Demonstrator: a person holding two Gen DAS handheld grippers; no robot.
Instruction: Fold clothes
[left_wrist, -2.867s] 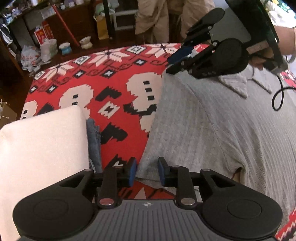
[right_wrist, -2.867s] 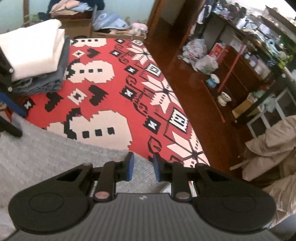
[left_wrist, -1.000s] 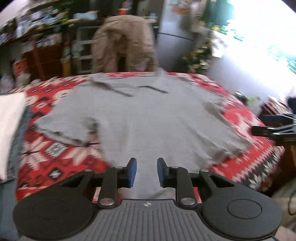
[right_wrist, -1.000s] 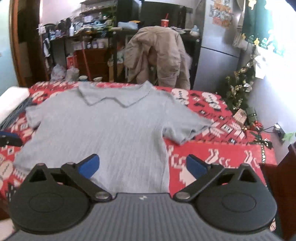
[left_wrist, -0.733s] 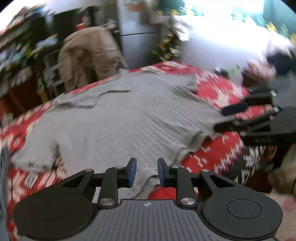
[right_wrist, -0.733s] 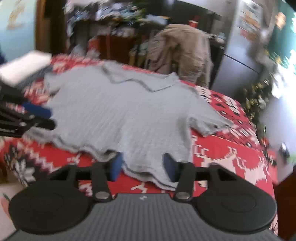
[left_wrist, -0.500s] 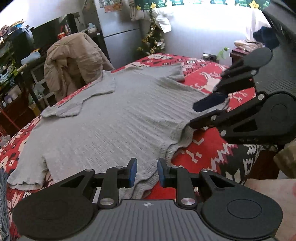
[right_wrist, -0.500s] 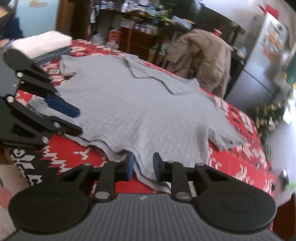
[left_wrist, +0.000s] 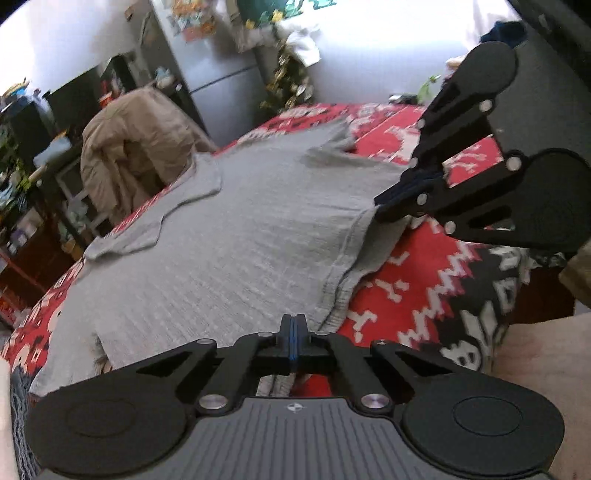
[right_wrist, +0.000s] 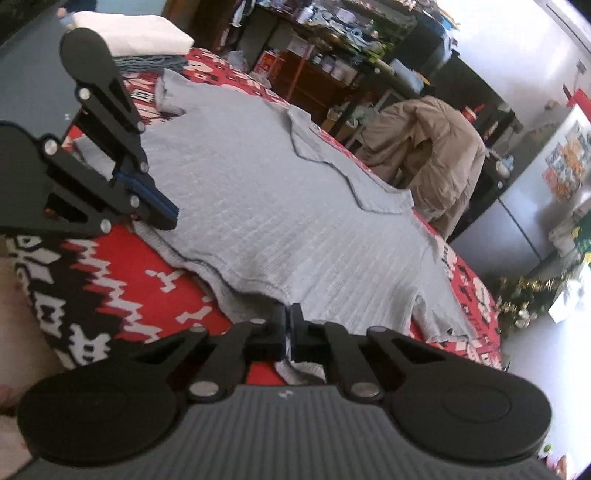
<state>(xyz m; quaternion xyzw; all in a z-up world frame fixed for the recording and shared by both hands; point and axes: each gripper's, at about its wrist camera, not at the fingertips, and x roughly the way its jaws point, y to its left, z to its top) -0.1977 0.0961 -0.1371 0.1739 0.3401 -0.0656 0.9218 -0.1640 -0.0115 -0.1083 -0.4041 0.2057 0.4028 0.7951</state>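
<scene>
- A grey shirt (left_wrist: 229, 236) lies spread flat on a bed covered with a red patterned blanket (left_wrist: 402, 280), collar (right_wrist: 325, 158) toward the far side and hem along the near edge.
- The left gripper (left_wrist: 293, 325) is at the hem's left corner; its jaws have just closed and now press together, pinching the hem, with cloth hanging below the fingertips.
- In the right wrist view the same left gripper (right_wrist: 162, 214) shows side-on, its blue pads (right_wrist: 147, 192) clamped over the shirt's edge.
- The right gripper (right_wrist: 288, 317) is at the hem's other corner; its jaws have likewise just closed and now nip the hem, a fold of grey fabric bunched beneath them.
- The left wrist view shows the right gripper (left_wrist: 384, 206) from the side, tips on the hem where the edge lifts a little off the blanket.
- The hem between the two grippers sags in a shallow curve.
- One short sleeve (right_wrist: 439, 317) lies flat near the right gripper; the other sleeve (right_wrist: 168, 96) lies toward a stack of folded clothes (right_wrist: 140, 40) at the bed's far corner.
- A beige coat (right_wrist: 424, 147) hangs over a chair beyond the bed, beside a grey fridge (left_wrist: 218, 77).
</scene>
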